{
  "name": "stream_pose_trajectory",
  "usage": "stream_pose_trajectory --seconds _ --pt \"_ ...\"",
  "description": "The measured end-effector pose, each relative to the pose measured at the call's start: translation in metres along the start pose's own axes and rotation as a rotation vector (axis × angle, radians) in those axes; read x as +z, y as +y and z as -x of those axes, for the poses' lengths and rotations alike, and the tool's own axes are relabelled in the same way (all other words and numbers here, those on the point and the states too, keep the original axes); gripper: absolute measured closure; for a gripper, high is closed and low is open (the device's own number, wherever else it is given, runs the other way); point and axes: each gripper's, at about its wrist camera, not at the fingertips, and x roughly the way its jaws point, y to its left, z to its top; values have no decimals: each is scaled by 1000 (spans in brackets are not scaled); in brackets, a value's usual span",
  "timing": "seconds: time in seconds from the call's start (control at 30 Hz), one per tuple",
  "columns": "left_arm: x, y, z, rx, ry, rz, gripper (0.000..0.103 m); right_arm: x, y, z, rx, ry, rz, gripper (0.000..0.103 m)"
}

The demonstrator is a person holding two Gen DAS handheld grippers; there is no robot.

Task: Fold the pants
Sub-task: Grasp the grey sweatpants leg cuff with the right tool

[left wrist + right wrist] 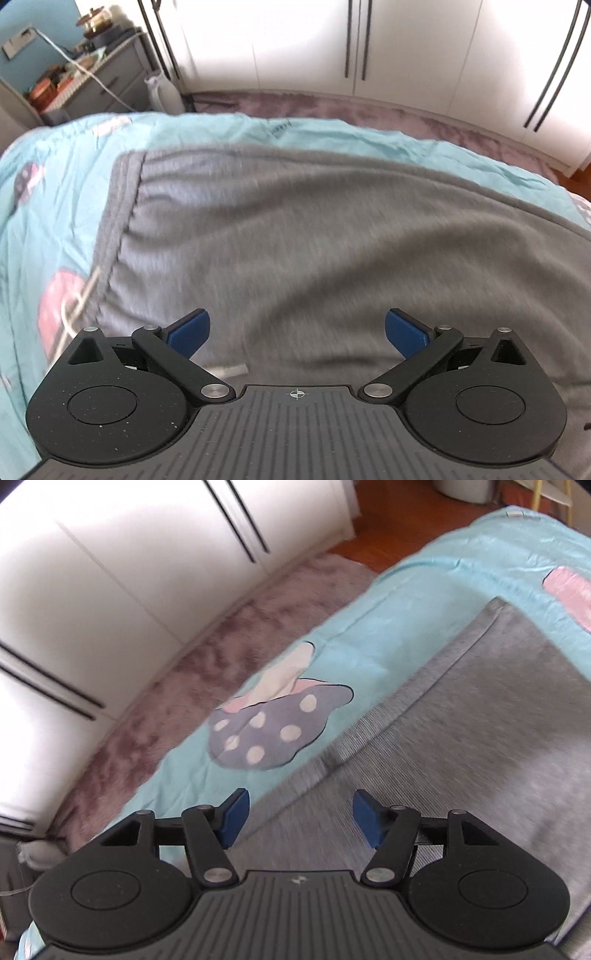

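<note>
Two grippers, both over the grey pants on a bed w/ a turquoise printed sheet.

Left wrist view: grey pants (295,236) lie spread flat across the sheet (55,192), waistband (120,206) toward the left edge, its white drawstring (79,299) trailing onto the sheet. Laid flat like this prob. so the cloth can be picked up at an edge and folded over cleanly. Left gripper (297,334) points steeply down above the fabric near the waist end; jaws stand wide, nothing between the blue pads (190,332), no contact w/ the cloth that I can see. White wardrobe (295,44) and a nightstand (92,74) behind the bed, not involved.

Right wrist view: pants' ribbed cuff band (413,701) runs diagonally along the garment's edge, next to a polka-dot print (273,727) on the sheet. Right gripper (300,818) hangs over that edge, left pad (232,818) about above the cloth/sheet border. Jaws partly open, narrower than the left's, empty; looks lined up to pinch the edge. Pinkish rug (155,686) on the floor beside the bed.
</note>
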Motion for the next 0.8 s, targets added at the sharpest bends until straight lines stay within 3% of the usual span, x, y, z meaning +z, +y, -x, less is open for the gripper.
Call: stream_pose_trajectory --seconds 0.07,0.13,0.2,0.23,0.3,0.4,0.53,0.67,0.73,0.8 --pt "12 3 -7 12 -2 -5 0 7 5 -20 -49 19 -12 40" --pt "23 8 -13 11 -8 2 0 8 10 -31 -107 20 -19 50" --pt "37 15 -19 15 -9 14 7 4 16 -34 -169 -29 33 86" --pt "44 19 -23 11 -9 27 12 -1 17 -35 -188 -52 85 86" --pt "62 26 -34 -11 17 67 26 -10 9 -27 -119 -77 108 98" --pt "90 30 -55 -83 78 130 34 -19 -26 -5 51 -110 37 99" --pt "121 15 -77 -109 89 125 27 -46 -66 33 196 -179 26 99" --pt "135 -6 -107 -53 129 102 26 -72 -91 58 271 -210 40 99" --pt "140 -12 -124 -3 177 99 29 -83 -103 71 313 -226 35 99" --pt "142 -10 -132 -10 200 136 33 -90 -109 80 346 -238 41 99"
